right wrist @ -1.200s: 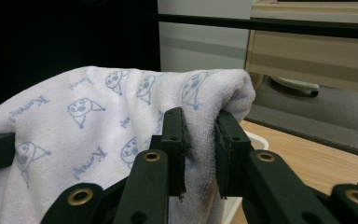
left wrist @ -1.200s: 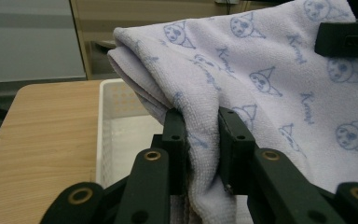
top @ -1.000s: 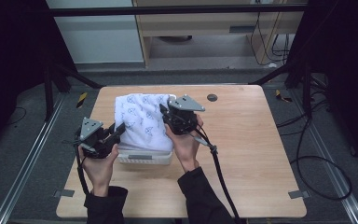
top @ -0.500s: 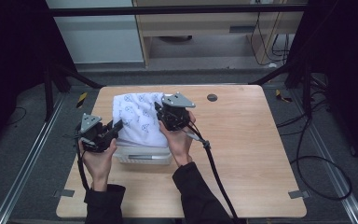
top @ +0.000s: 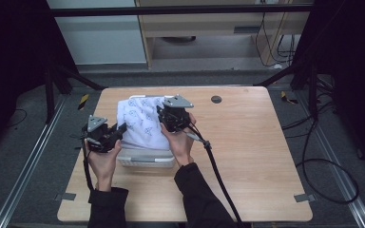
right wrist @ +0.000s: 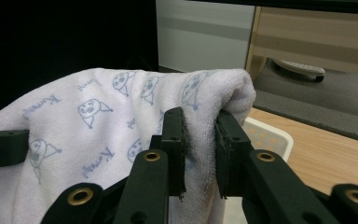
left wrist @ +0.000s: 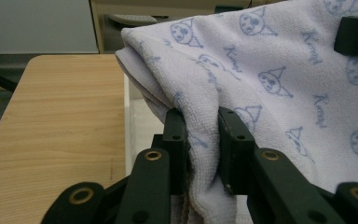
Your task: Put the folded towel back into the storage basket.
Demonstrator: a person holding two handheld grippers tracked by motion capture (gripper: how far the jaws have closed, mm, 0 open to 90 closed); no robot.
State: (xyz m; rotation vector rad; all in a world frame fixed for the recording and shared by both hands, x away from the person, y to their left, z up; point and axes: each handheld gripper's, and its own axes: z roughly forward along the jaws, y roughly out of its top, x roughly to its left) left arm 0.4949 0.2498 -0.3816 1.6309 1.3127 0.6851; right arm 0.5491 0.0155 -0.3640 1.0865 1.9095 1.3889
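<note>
towel (top: 140, 122): white, blue cartoon faces, script print reading roughly "kuromi"
left gripper (left wrist: 200, 135): clamped on towel fold
right gripper (right wrist: 199, 140): clamped on towel fold
basket (top: 145, 159): white, under towel

Wooden table (top: 256, 156) on grey carpet (top: 342, 156), cabinet (top: 209, 28) behind.

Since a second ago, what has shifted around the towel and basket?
Both tools, left and right, carried the white blue-printed towel lower and leftward in the high view, onto the white plastic basket. Unchanged: both remain clamped on folds of towel; the basket sits where it was on the wooden table.
</note>
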